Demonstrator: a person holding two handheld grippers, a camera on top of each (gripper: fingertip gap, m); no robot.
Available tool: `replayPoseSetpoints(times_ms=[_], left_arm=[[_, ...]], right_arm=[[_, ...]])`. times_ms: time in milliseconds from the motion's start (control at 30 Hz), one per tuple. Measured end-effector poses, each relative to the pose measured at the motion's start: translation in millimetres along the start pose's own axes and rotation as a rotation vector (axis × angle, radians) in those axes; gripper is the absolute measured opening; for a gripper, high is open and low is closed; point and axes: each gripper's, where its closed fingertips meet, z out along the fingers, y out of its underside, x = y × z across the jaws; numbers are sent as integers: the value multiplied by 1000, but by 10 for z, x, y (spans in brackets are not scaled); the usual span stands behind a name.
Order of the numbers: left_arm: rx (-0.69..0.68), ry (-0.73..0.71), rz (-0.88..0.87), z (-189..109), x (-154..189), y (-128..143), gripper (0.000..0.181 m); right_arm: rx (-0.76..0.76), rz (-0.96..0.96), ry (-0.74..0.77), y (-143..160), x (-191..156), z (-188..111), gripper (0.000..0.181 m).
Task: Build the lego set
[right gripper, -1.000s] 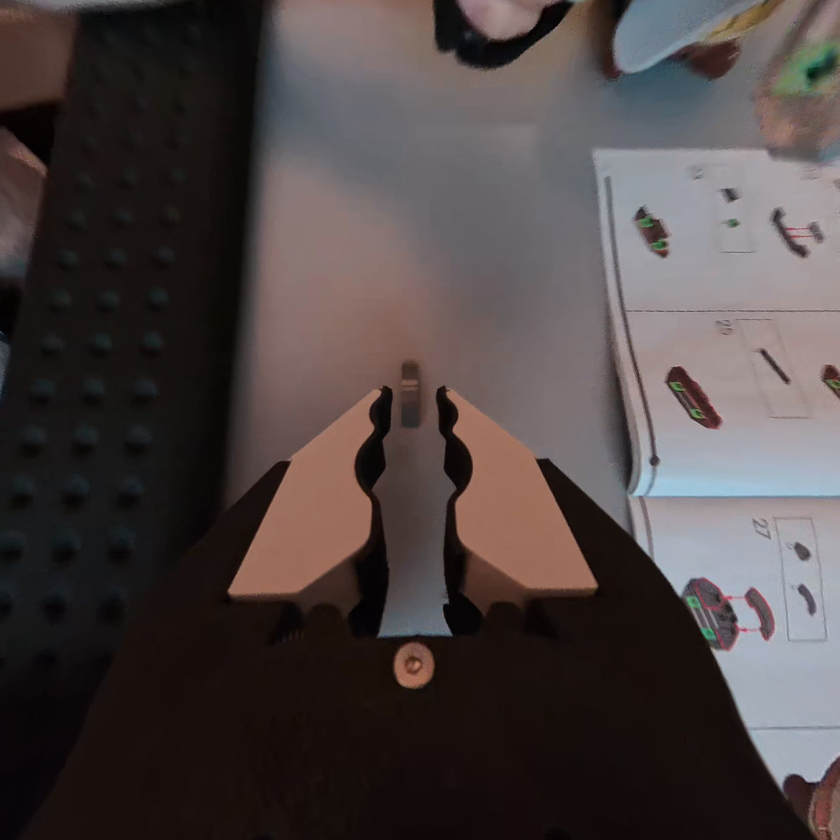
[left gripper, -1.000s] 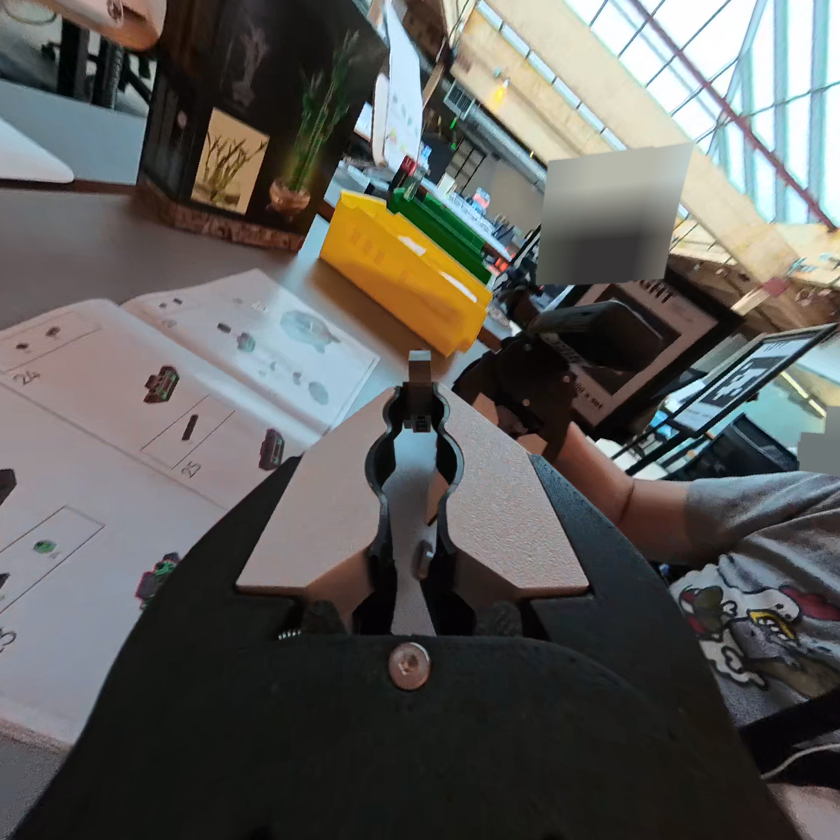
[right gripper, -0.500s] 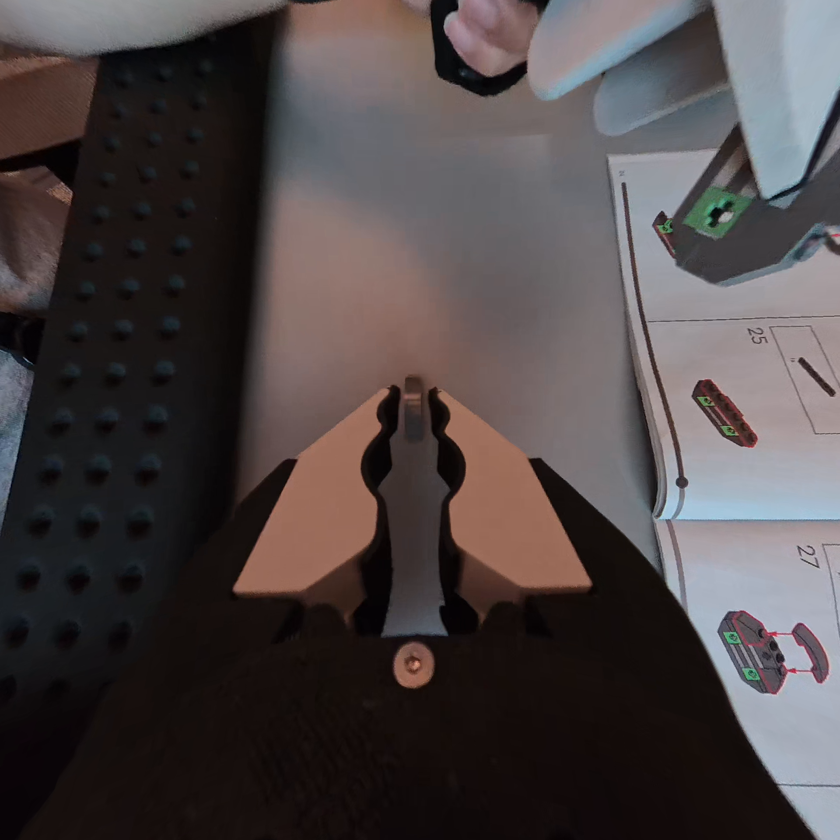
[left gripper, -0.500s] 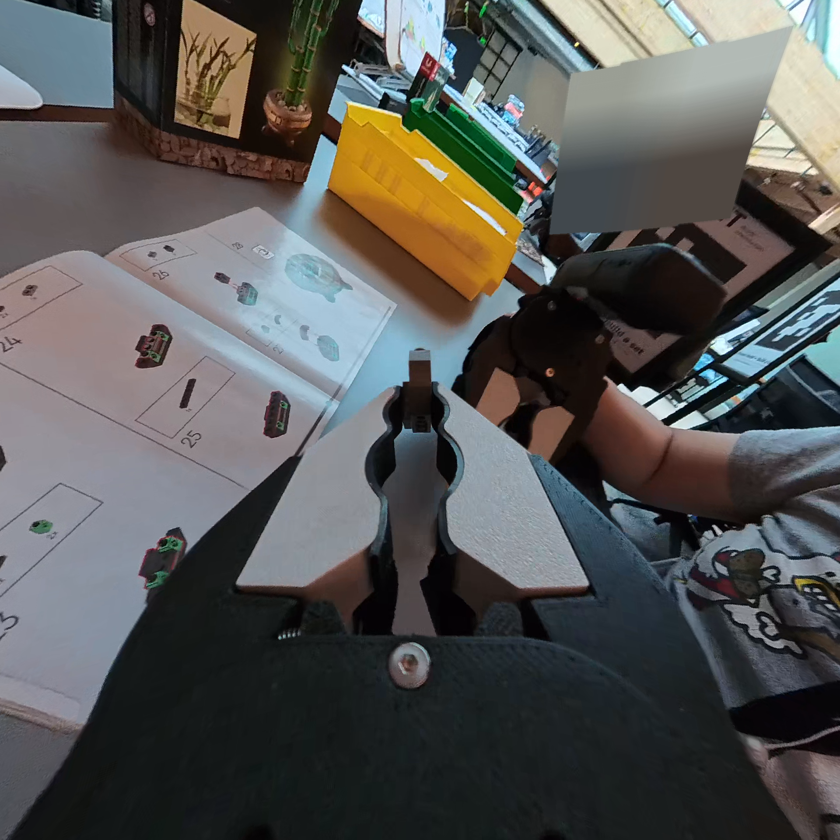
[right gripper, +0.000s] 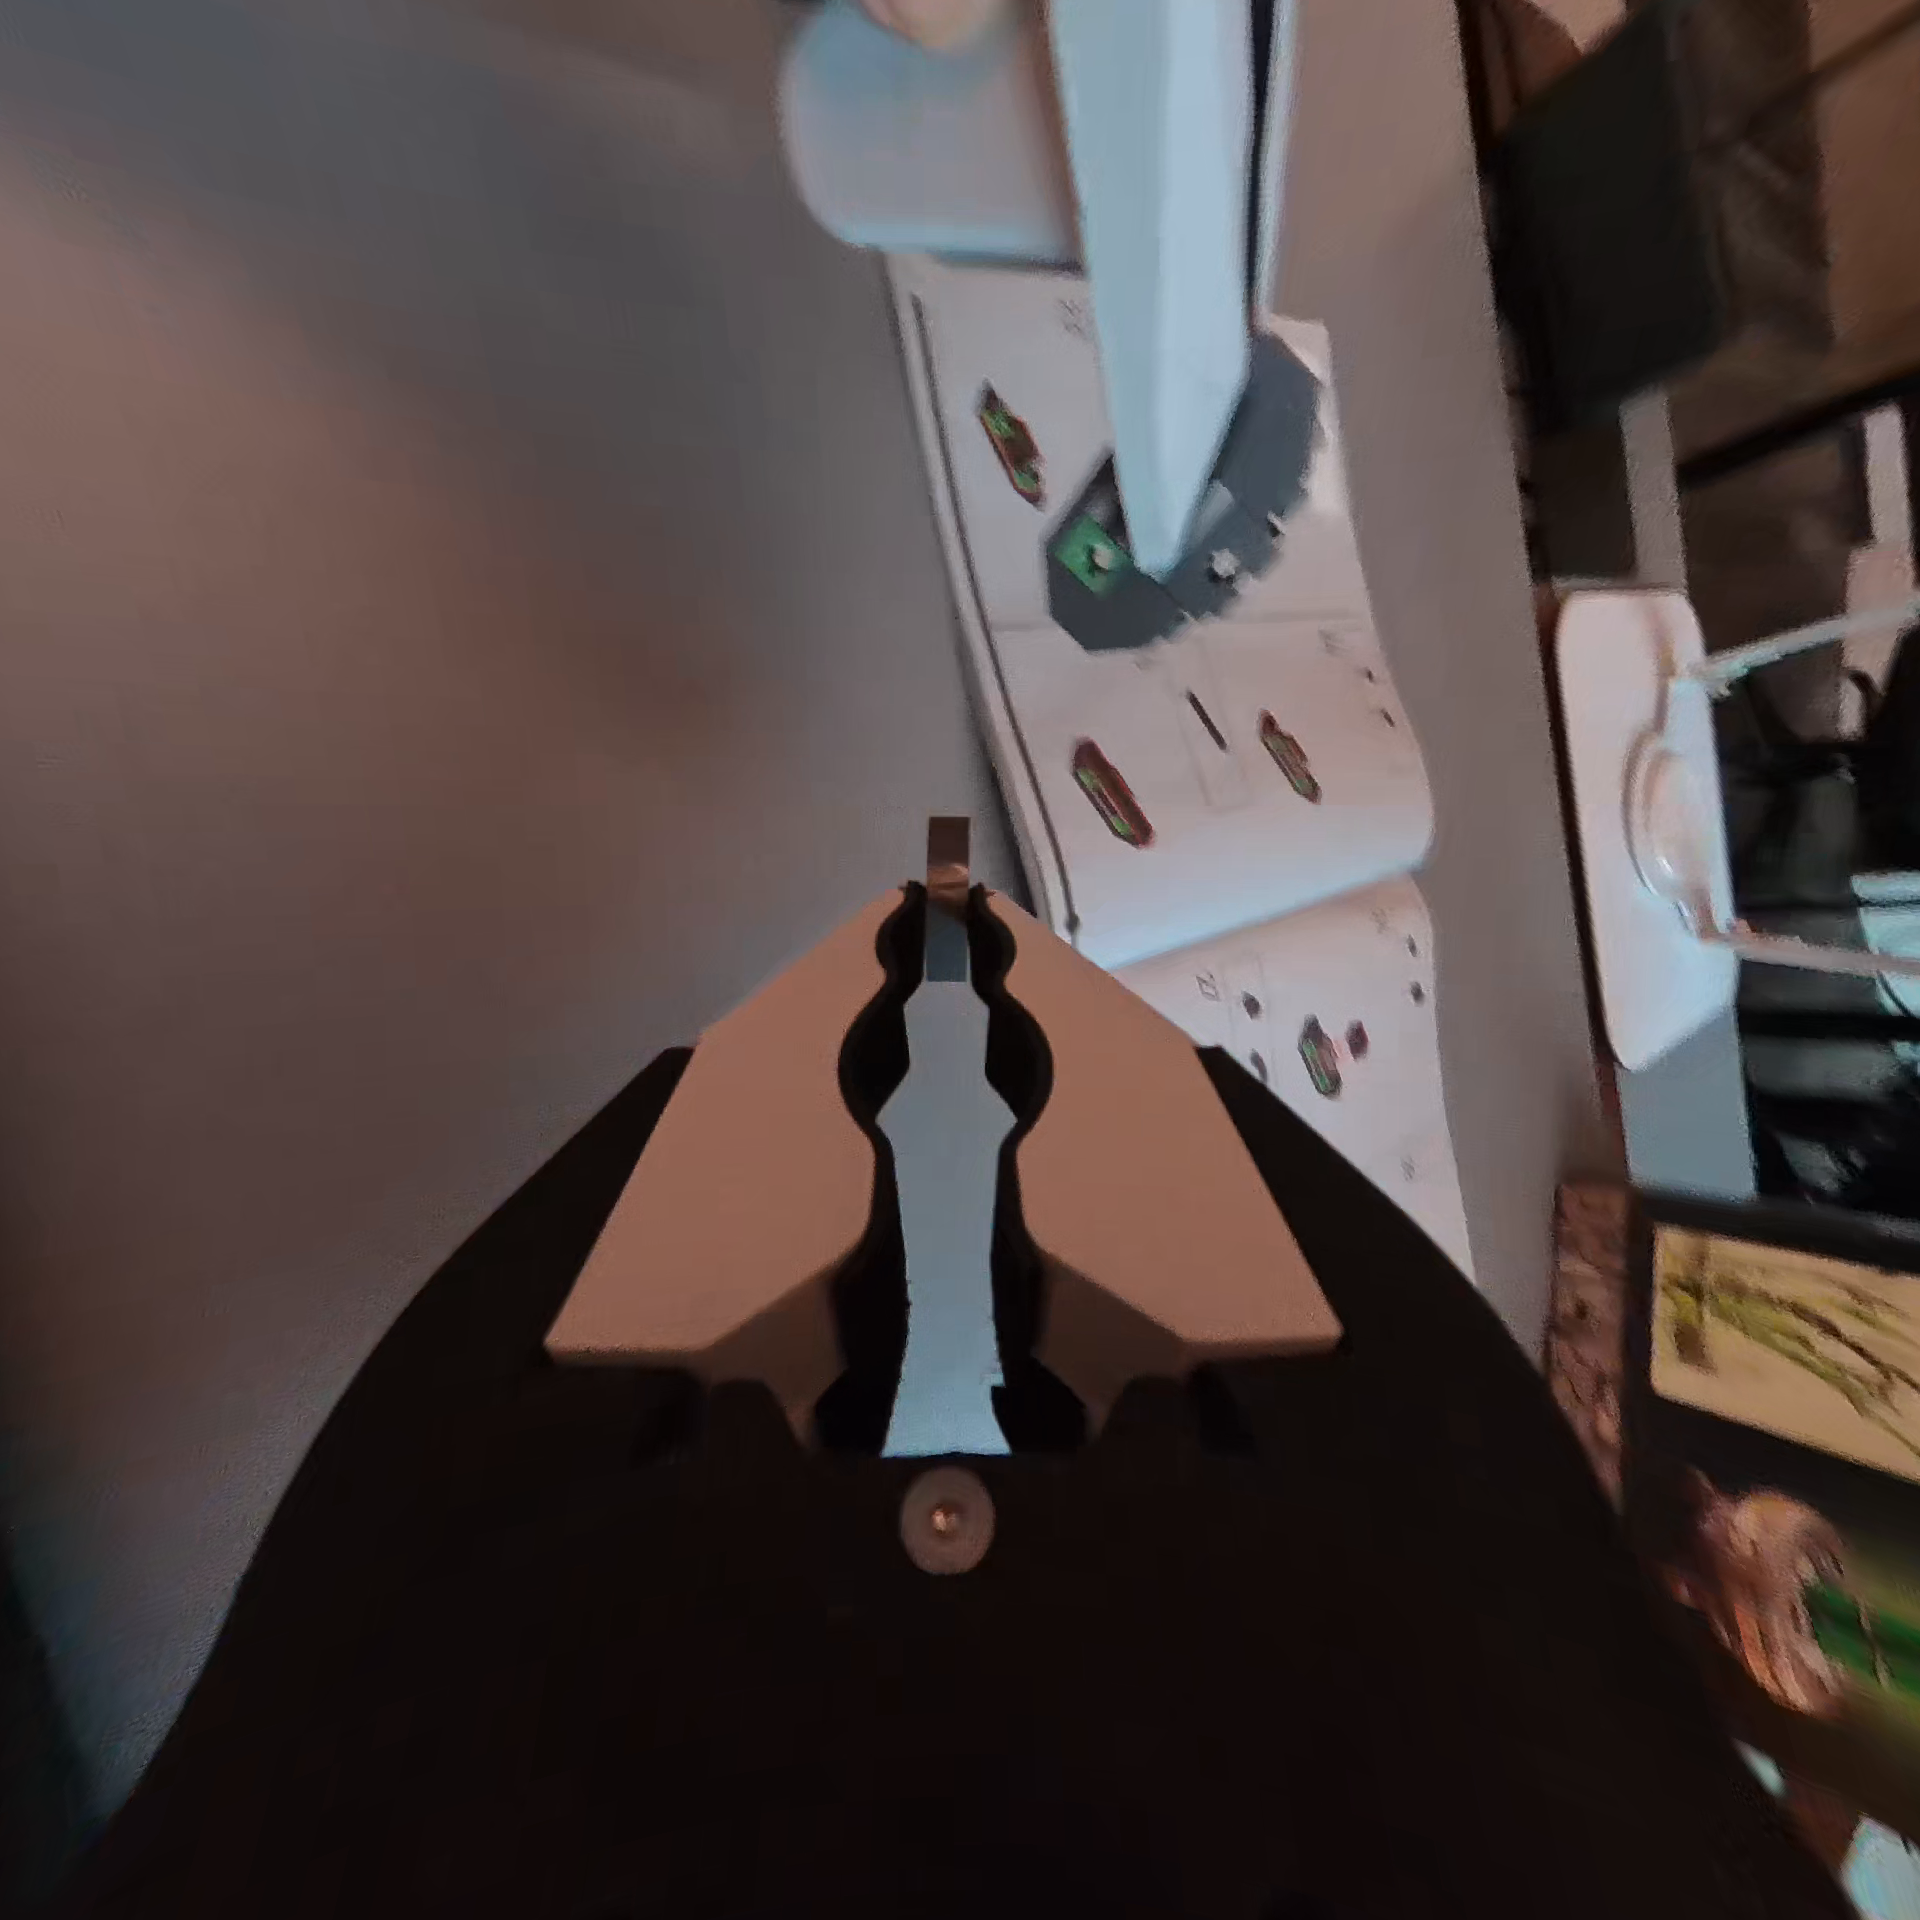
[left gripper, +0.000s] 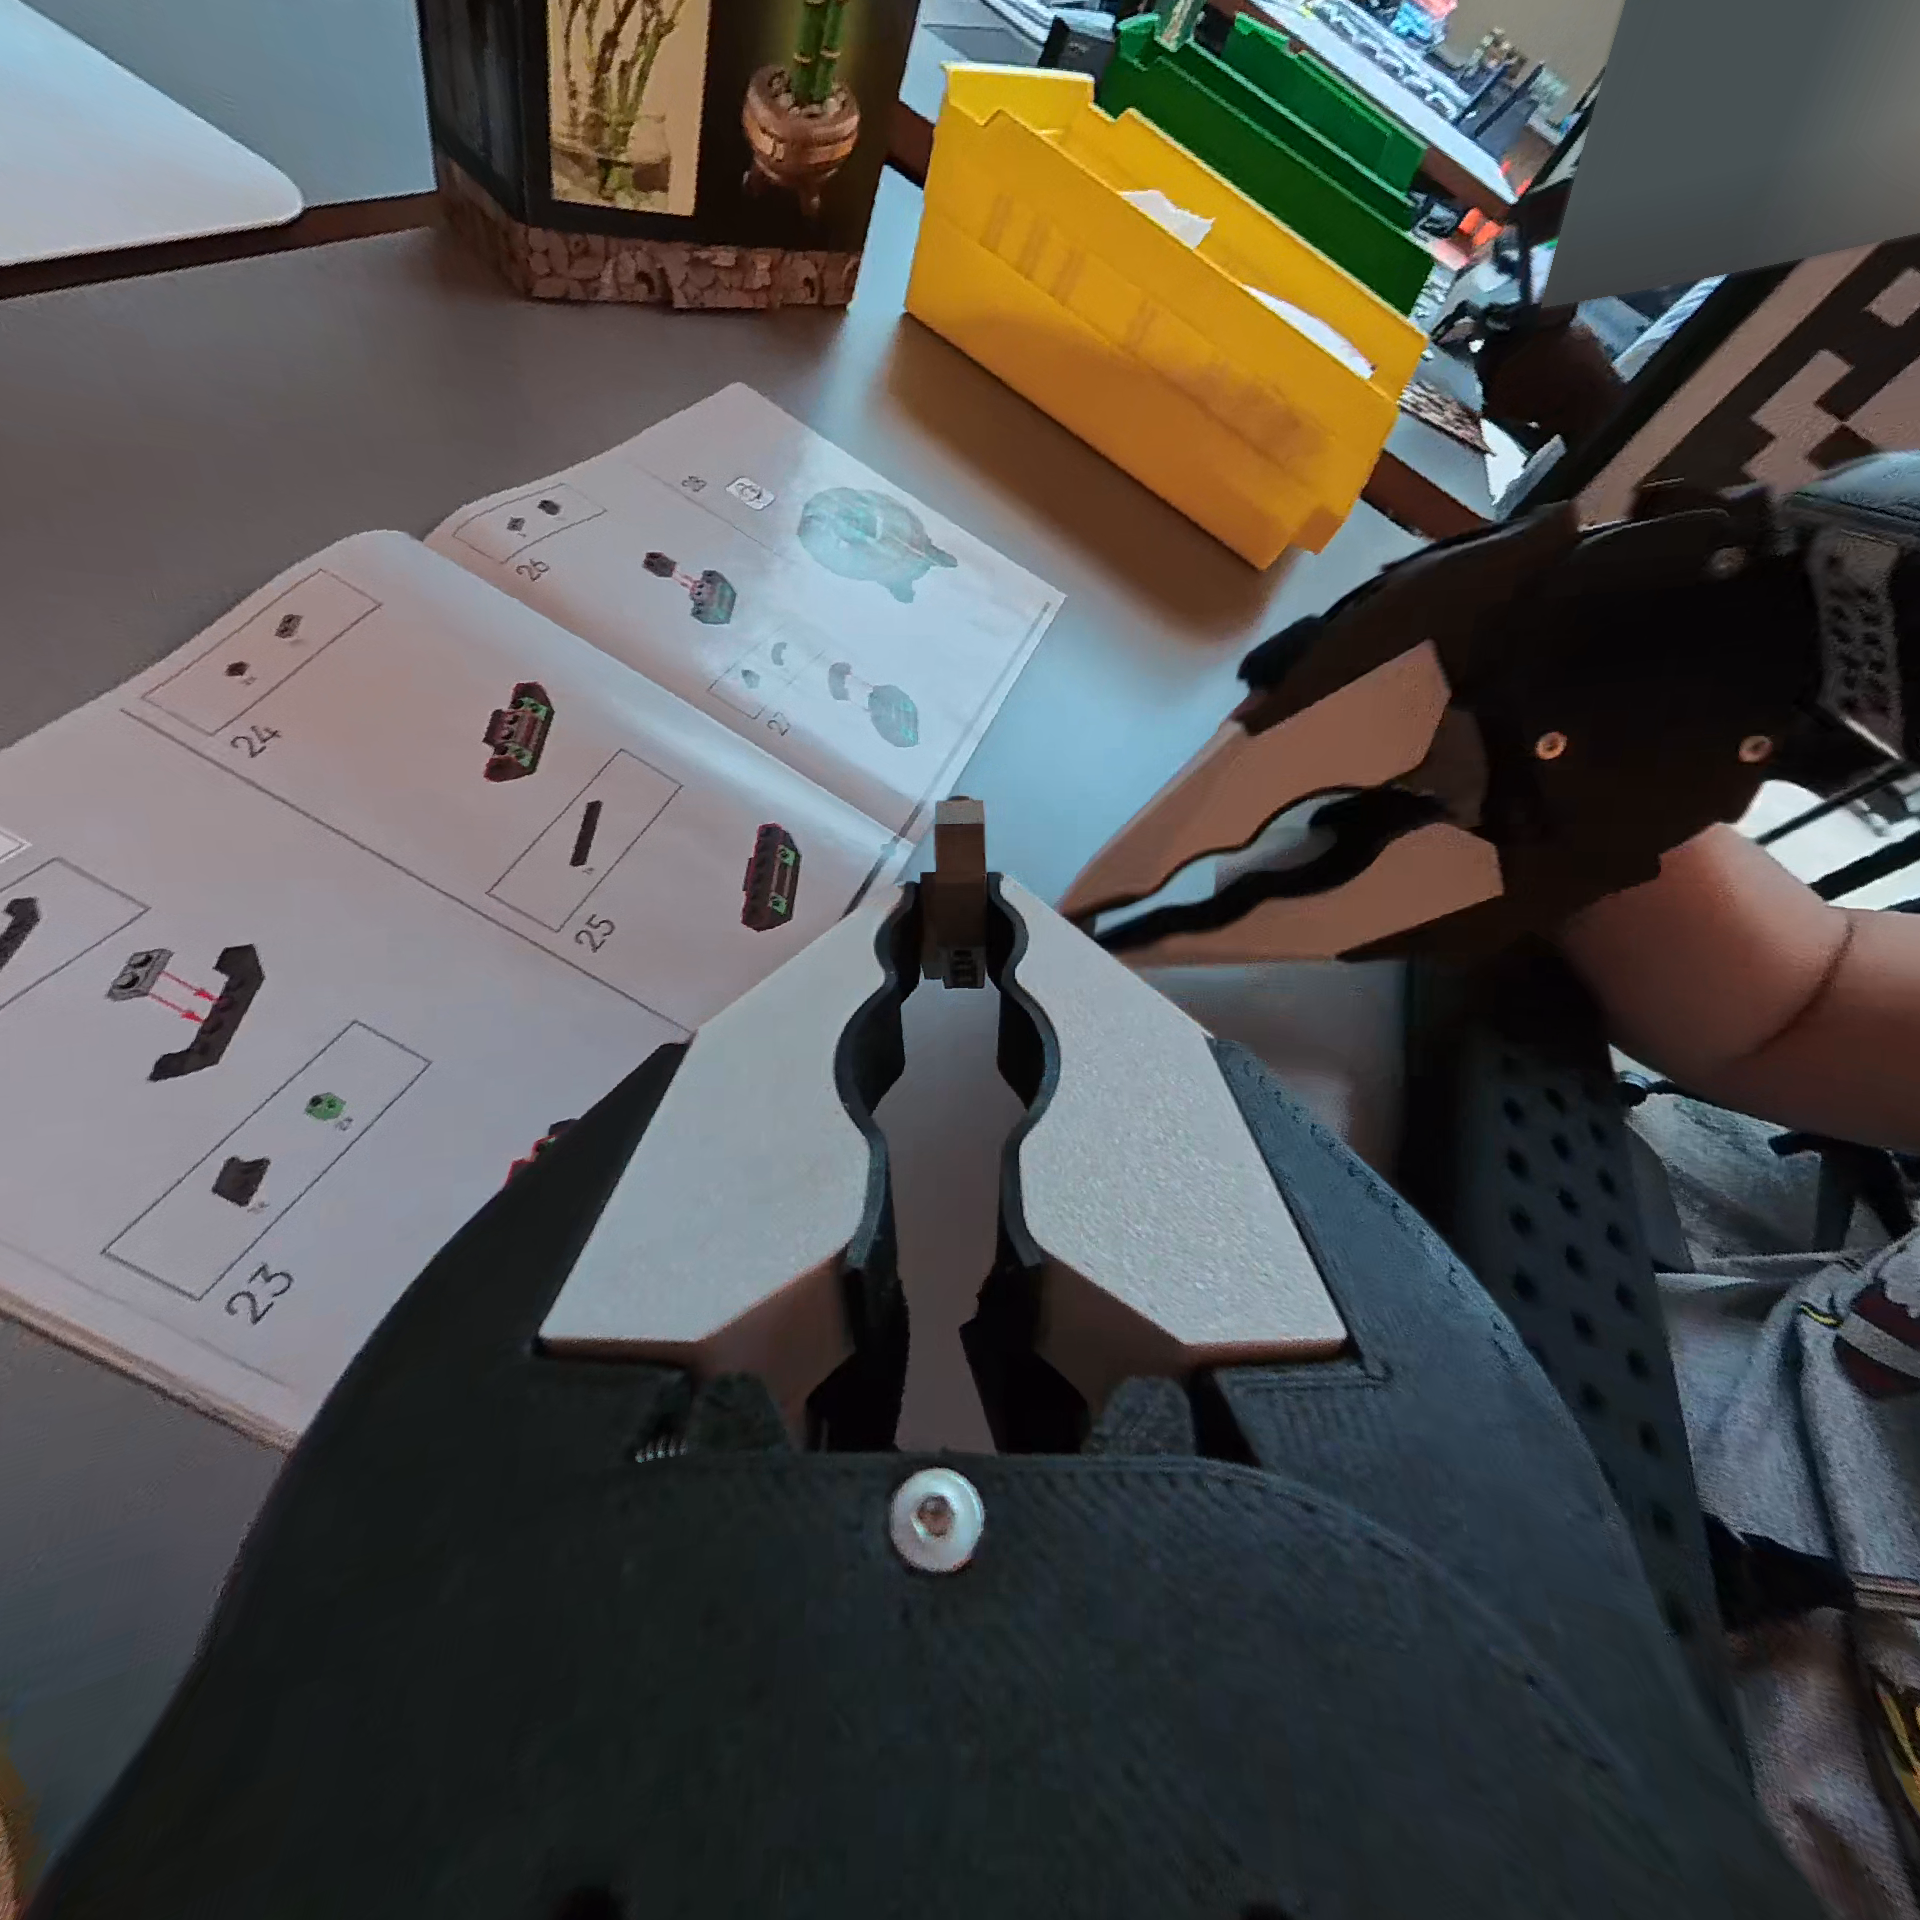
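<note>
A dark brown lego assembly [left gripper: 957, 896] sits clenched in the left gripper [left gripper: 954, 914] above the open instruction booklet [left gripper: 436, 831]. Only the right wrist view shows its green brick [right gripper: 1087, 558]. The right gripper [right gripper: 947, 902] pinches a thin grey lego plate [right gripper: 947, 896] over the grey table [right gripper: 468, 623]. A yellow bin [left gripper: 1143, 312] stands beyond.

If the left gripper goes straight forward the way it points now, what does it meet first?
Probably the open instruction booklet: the left gripper, shut on a small brown piece, points at the booklet's right edge on the grey table. Depth is unclear, so it could reach bare table beside it.
</note>
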Motion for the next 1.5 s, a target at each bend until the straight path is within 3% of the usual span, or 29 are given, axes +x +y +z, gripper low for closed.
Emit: replayPoseSetpoints(times_ms=[133, 533, 633, 733, 800, 867, 1267, 1500], left_arm=[[-15, -20, -1, 9, -43, 33, 10], [-52, 1, 9, 56, 5, 91, 10], [1, 137, -50, 56, 206, 5, 10], [62, 303, -144, 58, 454, -97, 9], [69, 362, -174, 80, 552, -110, 9], [77, 397, -188, 99, 611, -121, 9], [188, 503, -140, 5, 834, -300, 9], [339, 473, -109, -289, 803, -569, 9]], right_arm=[[-101, 35, 59, 186, 108, 70, 6], [-72, 57, 46, 177, 118, 70, 7], [195, 415, -154, -3, 189, -99, 6], [567, 799, -399, -264, 446, -500, 6], [720, 887, -499, -359, 519, -698, 6], [756, 918, -564, -417, 501, -758, 6], [623, 911, -710, -546, 413, -774, 6], [533, 829, -757, -913, 599, -869, 6]])
